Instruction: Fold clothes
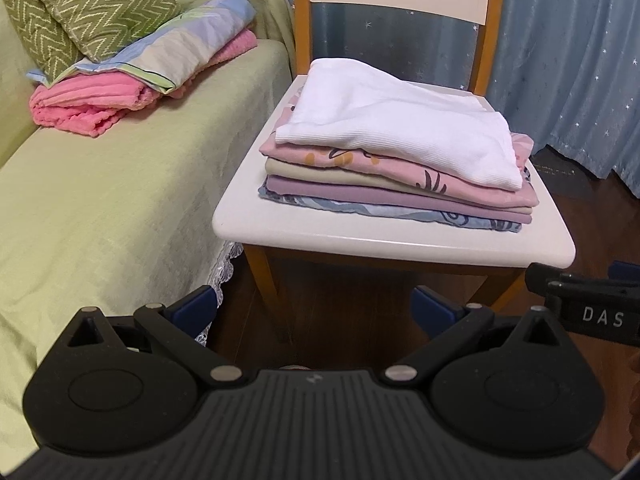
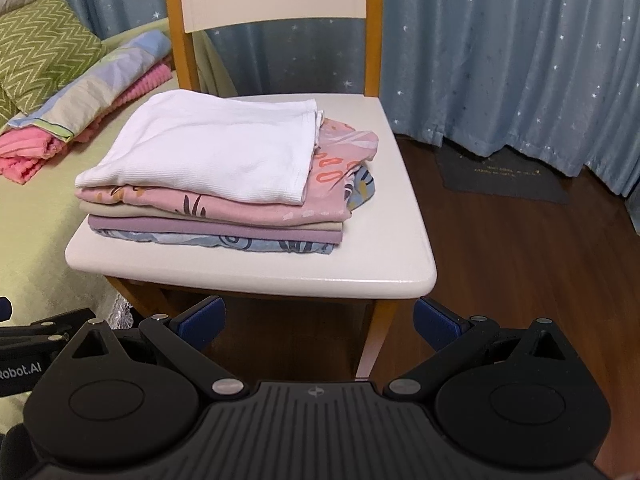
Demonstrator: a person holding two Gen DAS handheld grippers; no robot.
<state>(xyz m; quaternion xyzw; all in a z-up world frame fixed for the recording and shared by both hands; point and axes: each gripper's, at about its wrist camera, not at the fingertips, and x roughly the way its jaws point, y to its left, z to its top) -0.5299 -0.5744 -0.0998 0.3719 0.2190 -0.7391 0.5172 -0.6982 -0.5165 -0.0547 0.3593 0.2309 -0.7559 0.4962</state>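
Left gripper (image 1: 314,308), at the bottom of its frame, stands with fingers spread wide, holding nothing; right gripper (image 2: 318,318) likewise, wide and empty. Both sit short of the chair (image 2: 256,270). At frame centre, the folded clothes stack (image 2: 208,196) rests on the chair seat, white garment (image 1: 396,128) uppermost. Sofa (image 1: 100,208) occupies the left.

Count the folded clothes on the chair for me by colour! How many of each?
white top: 1
pink printed piece: 1
beige piece: 1
purple piece: 1
blue printed piece: 1
Total: 5 folded pieces, stacked on the chair seat. Both grippers are open and hold nothing.
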